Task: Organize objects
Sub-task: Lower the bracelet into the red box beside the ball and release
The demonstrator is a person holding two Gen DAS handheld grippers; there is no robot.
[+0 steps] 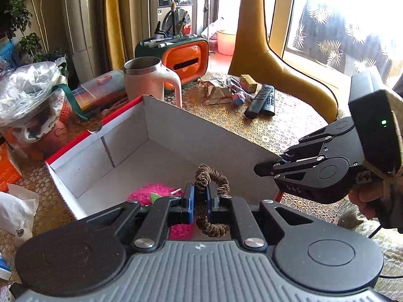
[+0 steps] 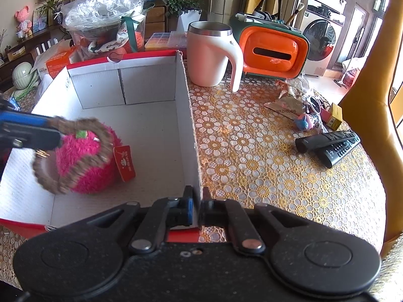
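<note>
**Hair tie held over the box**

The left claw (image 1: 200, 202) is clamped on a brown hair tie (image 1: 210, 201), holding it above the open white box (image 2: 141, 85), right over a pink plush ball (image 2: 85, 161) that lies on the box floor with an orange tag. The right claw (image 2: 197, 207) is closed on the box's near side wall, one finger inside and one outside. The box sits on the flower-patterned worktop (image 2: 252, 156). Beside it stand a pink mug (image 2: 210, 55) and an orange holder (image 2: 273, 52); two remotes (image 2: 327, 146) lie well apart to the right.
</note>
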